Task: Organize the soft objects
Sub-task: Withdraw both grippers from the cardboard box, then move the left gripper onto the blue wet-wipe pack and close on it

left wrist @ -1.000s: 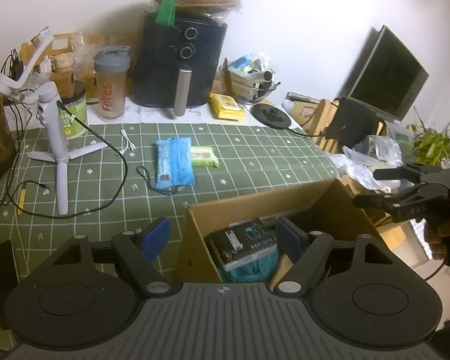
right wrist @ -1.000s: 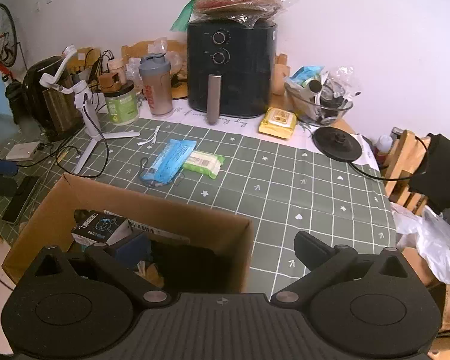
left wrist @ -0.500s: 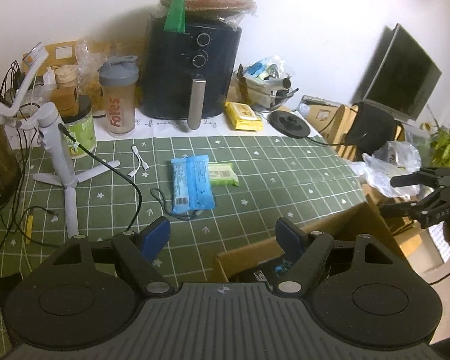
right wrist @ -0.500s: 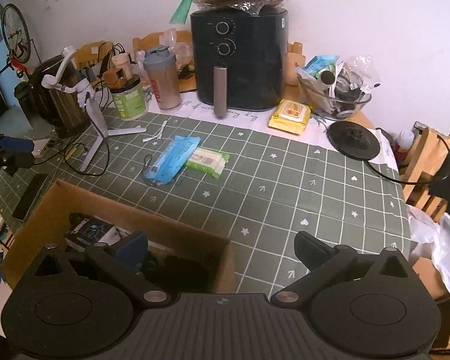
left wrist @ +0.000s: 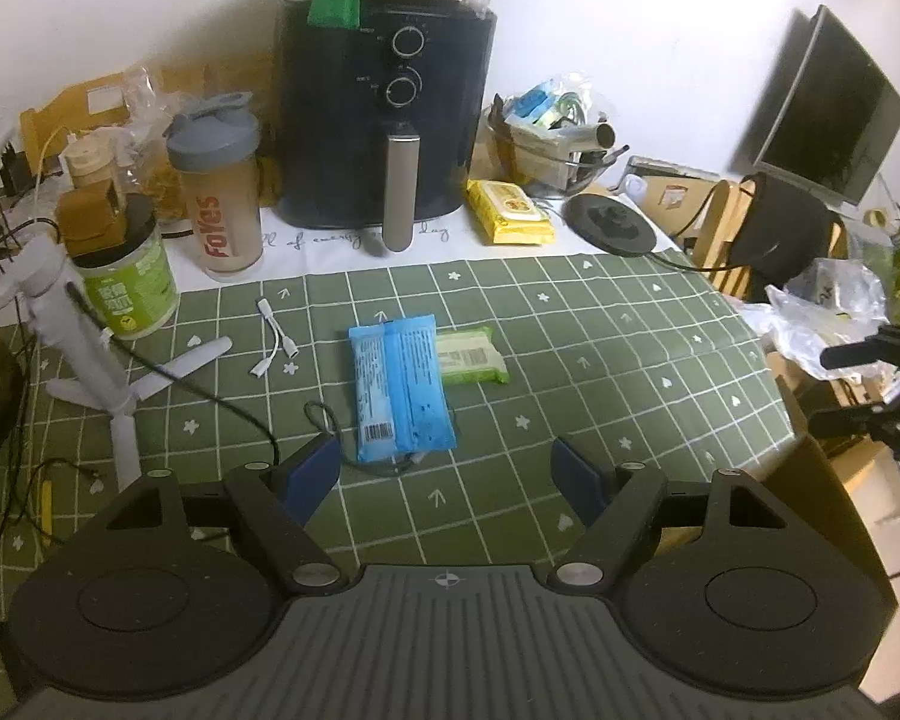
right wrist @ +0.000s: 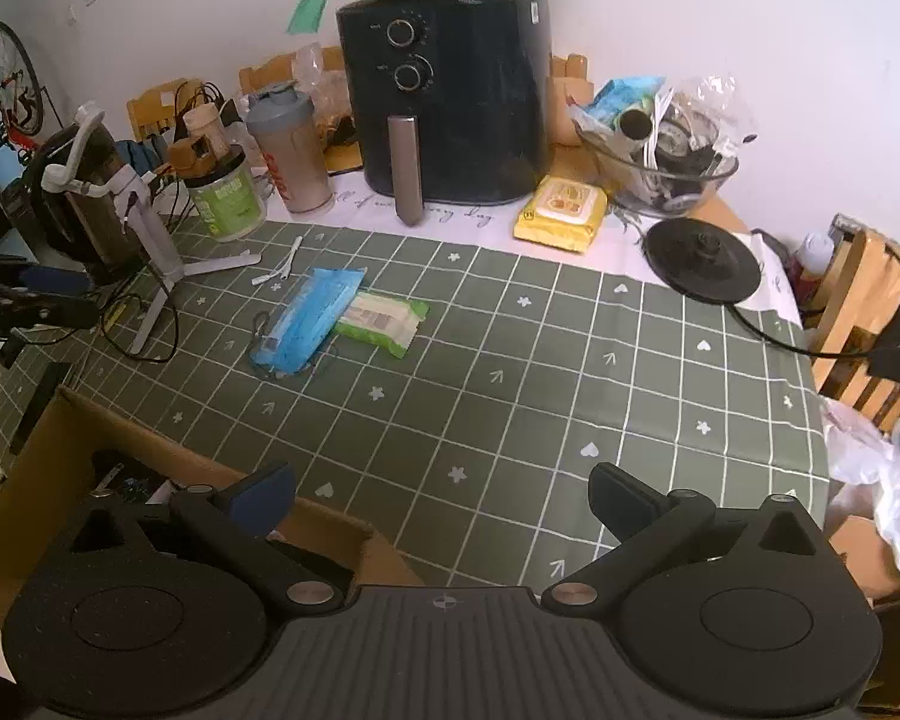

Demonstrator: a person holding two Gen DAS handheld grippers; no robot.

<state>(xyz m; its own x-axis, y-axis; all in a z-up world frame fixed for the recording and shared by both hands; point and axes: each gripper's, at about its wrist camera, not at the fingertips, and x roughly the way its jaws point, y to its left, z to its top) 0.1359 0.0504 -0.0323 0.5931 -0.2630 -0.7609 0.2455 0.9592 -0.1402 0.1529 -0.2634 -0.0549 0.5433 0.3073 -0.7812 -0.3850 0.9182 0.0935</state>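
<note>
A blue soft pack (left wrist: pixel 401 385) (right wrist: pixel 308 318) lies on the green checked tablecloth (left wrist: pixel 600 360), overlapping a small green wipes pack (left wrist: pixel 470 354) (right wrist: pixel 382 315) on its right. A yellow wipes pack (left wrist: pixel 508 211) (right wrist: pixel 561 213) rests near the air fryer. My left gripper (left wrist: pixel 447 474) hovers open just short of the blue pack, nothing between its fingers. My right gripper (right wrist: pixel 441 495) is open and empty over the near table edge, beside the cardboard box (right wrist: pixel 48 450), which holds dark items. The right gripper's fingers (left wrist: pixel 870 384) show at the left wrist view's right edge.
A black air fryer (left wrist: pixel 390 114), a shaker bottle (left wrist: pixel 222 192), a green tub (left wrist: pixel 129 288) and a white tripod (left wrist: pixel 99 360) with cables stand at the back and left. A glass bowl (right wrist: pixel 660 162) and black kettle base (right wrist: pixel 699 261) sit back right. A monitor (left wrist: pixel 828 120) stands beyond the table.
Both grippers have moved forward over the table toward the packs. The box has slipped below and out of the left wrist view. Both stay open.
</note>
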